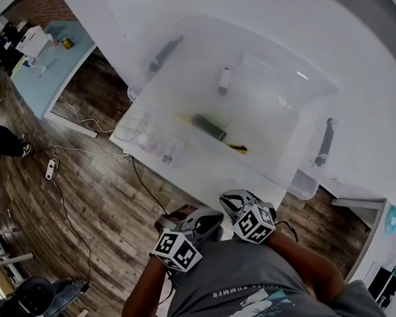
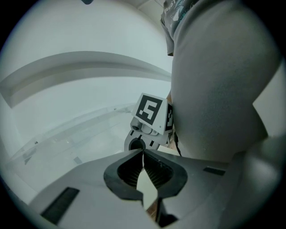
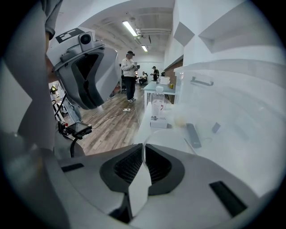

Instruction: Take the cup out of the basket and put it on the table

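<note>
My right gripper point(image 3: 143, 150) is shut on the thin rim of a clear cup point(image 3: 151, 135), whose curved edge rises out from between the pads. In the head view this gripper point(image 1: 234, 200) hovers at the near edge of the white table point(image 1: 205, 167), and the cup is too faint to make out there. My left gripper point(image 2: 143, 154) is shut, its pads meeting with nothing between them. It sits just left of the right one point(image 1: 211, 221), close to the person's grey shirt. I cannot pick out a basket in the glare.
A dark bar-shaped object point(image 1: 209, 126), a small bottle point(image 1: 224, 80) and clear glasses point(image 1: 173, 150) stand on the table. A clear bin point(image 1: 304, 183) hangs off its right end. Cables and a power strip point(image 1: 51, 169) lie on the wood floor. People point(image 3: 130, 74) stand far back.
</note>
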Tool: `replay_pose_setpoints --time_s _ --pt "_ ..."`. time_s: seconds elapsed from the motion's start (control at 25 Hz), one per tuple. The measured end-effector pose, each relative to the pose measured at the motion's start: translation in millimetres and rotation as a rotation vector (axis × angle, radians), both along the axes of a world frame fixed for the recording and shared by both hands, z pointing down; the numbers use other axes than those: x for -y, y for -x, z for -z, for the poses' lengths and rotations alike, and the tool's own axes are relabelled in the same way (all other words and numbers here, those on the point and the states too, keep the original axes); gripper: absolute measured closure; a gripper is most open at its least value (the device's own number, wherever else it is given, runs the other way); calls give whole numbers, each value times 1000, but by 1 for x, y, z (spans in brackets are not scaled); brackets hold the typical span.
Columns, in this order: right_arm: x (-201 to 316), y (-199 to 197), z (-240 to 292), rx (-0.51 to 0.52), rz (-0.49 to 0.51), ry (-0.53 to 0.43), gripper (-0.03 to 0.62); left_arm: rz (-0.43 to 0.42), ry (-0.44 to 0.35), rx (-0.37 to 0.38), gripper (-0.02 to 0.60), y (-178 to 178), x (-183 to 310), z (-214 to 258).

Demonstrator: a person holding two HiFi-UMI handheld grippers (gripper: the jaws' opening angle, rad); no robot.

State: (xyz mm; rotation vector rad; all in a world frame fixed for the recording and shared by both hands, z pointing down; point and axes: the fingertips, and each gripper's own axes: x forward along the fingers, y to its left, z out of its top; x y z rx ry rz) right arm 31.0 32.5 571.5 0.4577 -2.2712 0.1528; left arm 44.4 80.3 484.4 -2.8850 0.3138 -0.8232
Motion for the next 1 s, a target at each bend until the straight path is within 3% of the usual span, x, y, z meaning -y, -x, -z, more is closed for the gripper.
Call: replay_pose_setpoints --time_s 1.0 --pt "16 5 -7 -12 7 22 562 -8 64 5 566 -2 9 -21"
